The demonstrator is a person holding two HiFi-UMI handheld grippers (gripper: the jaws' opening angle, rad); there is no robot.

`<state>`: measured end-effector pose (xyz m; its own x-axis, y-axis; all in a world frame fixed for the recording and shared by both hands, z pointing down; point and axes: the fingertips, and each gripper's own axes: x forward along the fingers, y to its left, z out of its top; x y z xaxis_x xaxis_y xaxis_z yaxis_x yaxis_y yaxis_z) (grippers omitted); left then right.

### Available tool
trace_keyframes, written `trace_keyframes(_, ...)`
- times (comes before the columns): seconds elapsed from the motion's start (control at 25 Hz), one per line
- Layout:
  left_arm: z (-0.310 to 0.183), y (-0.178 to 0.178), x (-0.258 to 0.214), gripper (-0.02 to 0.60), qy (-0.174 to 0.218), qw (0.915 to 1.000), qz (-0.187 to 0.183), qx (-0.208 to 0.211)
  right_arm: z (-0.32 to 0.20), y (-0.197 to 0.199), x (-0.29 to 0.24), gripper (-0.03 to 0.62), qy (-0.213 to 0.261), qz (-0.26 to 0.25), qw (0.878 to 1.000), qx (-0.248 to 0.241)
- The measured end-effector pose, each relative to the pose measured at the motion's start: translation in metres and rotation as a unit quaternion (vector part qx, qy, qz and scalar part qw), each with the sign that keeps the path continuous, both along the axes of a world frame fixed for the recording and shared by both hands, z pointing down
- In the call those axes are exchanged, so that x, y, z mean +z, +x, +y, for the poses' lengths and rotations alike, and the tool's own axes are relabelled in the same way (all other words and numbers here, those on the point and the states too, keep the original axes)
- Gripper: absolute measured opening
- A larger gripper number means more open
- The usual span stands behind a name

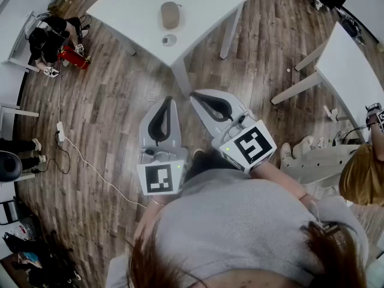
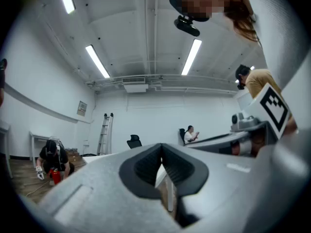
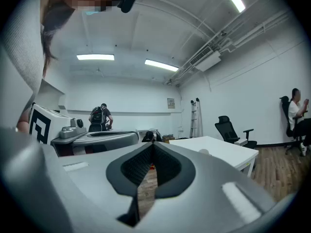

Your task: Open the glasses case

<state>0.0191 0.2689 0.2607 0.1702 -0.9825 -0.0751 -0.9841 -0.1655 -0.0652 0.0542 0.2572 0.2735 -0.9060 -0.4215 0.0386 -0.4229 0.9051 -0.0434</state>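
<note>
The left gripper [image 1: 168, 102] and the right gripper [image 1: 197, 96] hang level, jaws pressed together on nothing, well apart from the glasses case [image 1: 170, 15] on the white desk [image 1: 132, 5].

A white square-topped table [image 1: 204, 5] stands on a grey-brown wood-plank floor [image 1: 108, 131], with a second white table [image 1: 354, 71] off to its right, a silver stepladder [image 2: 105, 132] and a black swivel chair [image 2: 134, 141] near the white wall [image 2: 146, 113] beyond it, and long strip lights [image 2: 97, 62] glowing overhead.
</note>
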Motion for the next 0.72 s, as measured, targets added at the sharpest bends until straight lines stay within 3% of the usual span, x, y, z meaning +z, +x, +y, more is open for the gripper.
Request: trace_keyframes(0.72, -0.0062, -0.0039, 0.0016, 0.002, -0.003, 0.9999, 0.013, -0.011, -0.0052, 0.0005, -0.0068, 0.005, 0.003, -0.020, 1.000, -0.008)
